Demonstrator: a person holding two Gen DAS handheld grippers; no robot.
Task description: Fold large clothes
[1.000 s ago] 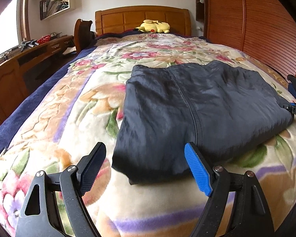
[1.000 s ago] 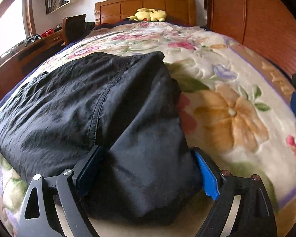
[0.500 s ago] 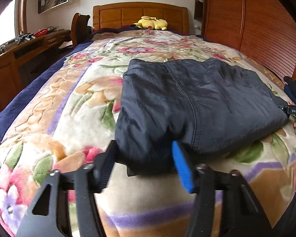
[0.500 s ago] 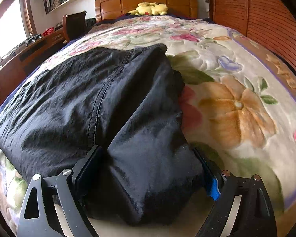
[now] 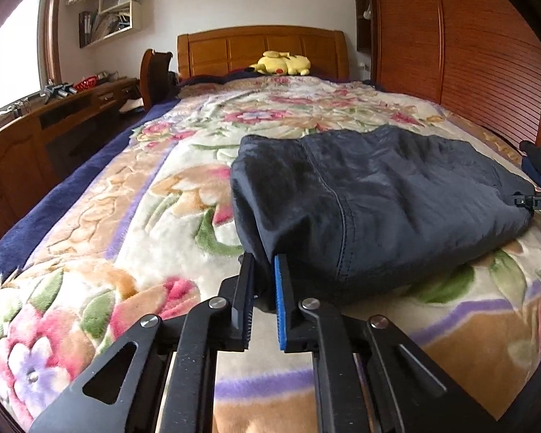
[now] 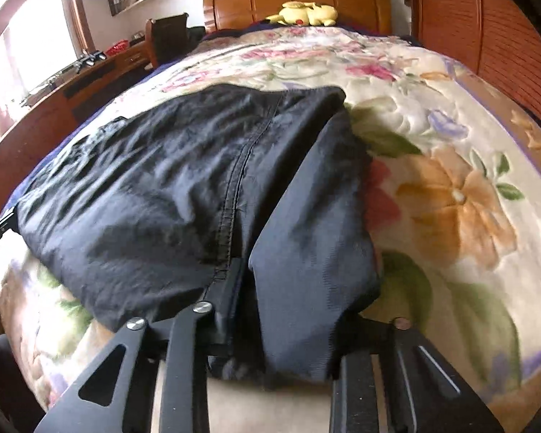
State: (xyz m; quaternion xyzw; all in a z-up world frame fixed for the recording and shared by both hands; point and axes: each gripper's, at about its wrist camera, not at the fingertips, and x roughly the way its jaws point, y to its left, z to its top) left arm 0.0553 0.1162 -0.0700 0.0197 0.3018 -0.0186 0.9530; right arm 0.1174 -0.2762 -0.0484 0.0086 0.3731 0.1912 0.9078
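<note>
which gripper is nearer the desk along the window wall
Left. The left gripper pinches the dark garment's corner on the desk side; the right gripper grips the opposite corner, toward the wardrobe.

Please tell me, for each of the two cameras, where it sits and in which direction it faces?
Left wrist: sits on the left tool, low at the foot of the bed, facing the headboard; its fingers pinch the dark garment at its near left corner.
Right wrist: sits on the right tool, facing the same way; fabric covers most of its fingers at the garment's near right corner.
Shared: garment, floral blanket, yellow plush toy, headboard.
</note>
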